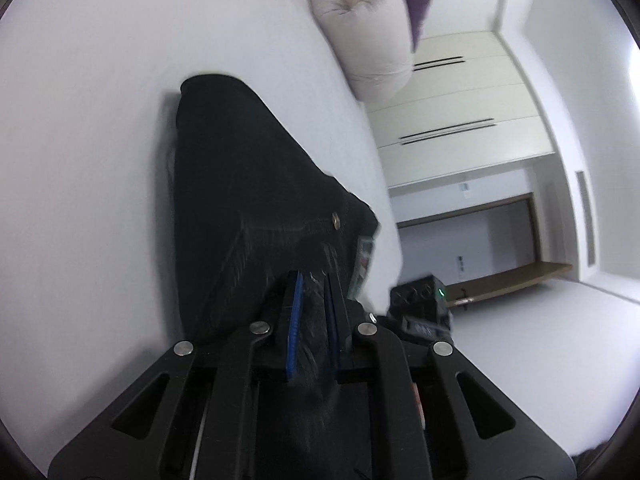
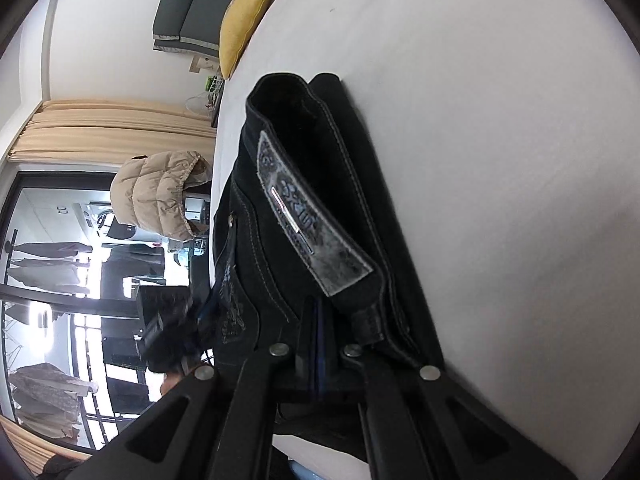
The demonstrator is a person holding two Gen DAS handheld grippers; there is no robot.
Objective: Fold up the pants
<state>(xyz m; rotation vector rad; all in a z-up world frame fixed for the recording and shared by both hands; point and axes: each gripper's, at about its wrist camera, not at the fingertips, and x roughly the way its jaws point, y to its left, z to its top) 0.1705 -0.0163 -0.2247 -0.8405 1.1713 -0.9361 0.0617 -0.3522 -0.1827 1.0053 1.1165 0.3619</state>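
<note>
Surface: white bed [image 1: 100, 120], sheet smooth.
Pants: black pants [image 1: 240, 184] lay on the bed, already doubled into a thick bundle; the far end rested on the sheet, the near end was raised in both claws.
Left claw: left claw [image 1: 312, 312] was closed on the frayed near edge of the pants, cloth bunched between its blue pads [image 1: 294, 332].
Right claw: right claw [image 2: 320, 344] was pinched shut on the waistband beside the grey label [image 2: 304, 216].
Step (judged): carrying the near end over for another fold.
Risk 1: the left grip looked shallow, on loose fringe; a pull could slip it free.
Risk 2: uneven lift between claws would skew the layers.
Risk 3: stiff, thick layers might spring open once released.
Background: beige cushion [image 1: 360, 32], yellow pillow [image 2: 244, 20], well apart.
</note>
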